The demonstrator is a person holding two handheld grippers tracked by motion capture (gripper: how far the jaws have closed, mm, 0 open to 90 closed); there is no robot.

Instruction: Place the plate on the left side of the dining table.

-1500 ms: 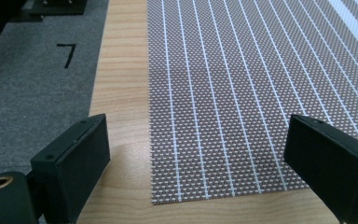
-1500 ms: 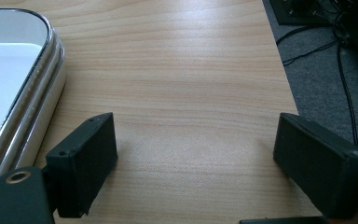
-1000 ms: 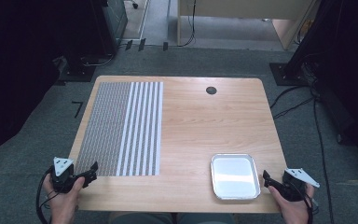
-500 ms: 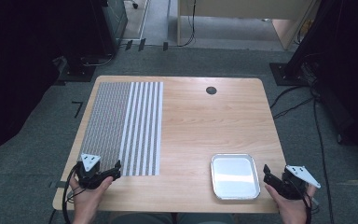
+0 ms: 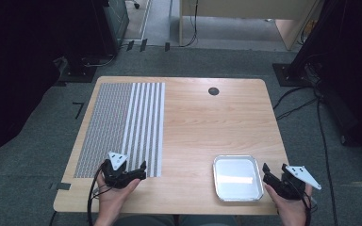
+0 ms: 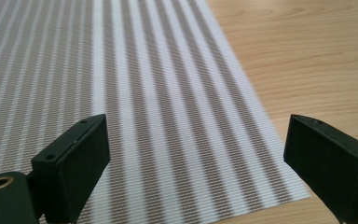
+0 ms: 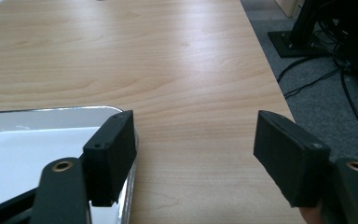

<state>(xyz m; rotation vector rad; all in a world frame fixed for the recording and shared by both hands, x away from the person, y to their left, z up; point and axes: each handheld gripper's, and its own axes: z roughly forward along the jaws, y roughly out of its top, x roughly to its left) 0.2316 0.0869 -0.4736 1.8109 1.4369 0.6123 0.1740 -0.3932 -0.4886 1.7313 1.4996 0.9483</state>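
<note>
Wooden table (image 5: pixel 202 127) from the high view: the striped mat (image 5: pixel 122 127) lies flat on the left half, long axis running from the bottom of the frame toward the top, stripes going the same way. The left gripper (image 5: pixel 139 170) sits at the mat's lower right corner, jaws spread. The right gripper (image 5: pixel 273 172) hovers just beside the empty metal tray (image 5: pixel 238 178) at lower right, jaws also apart.

Left gripper view: the left gripper (image 6: pixel 196 154) has both jaws wide open over the mat (image 6: pixel 135 102), its corner at lower right. My guess is a thin flat mat is tough to pinch, so the jaws could just skid over it or bunch it up.

Right gripper view: the right gripper (image 7: pixel 193 154) is spread and holding nothing, one jaw over the rim of the tray (image 7: pixel 51 112). Bumping it would probably shove the tray around.
</note>
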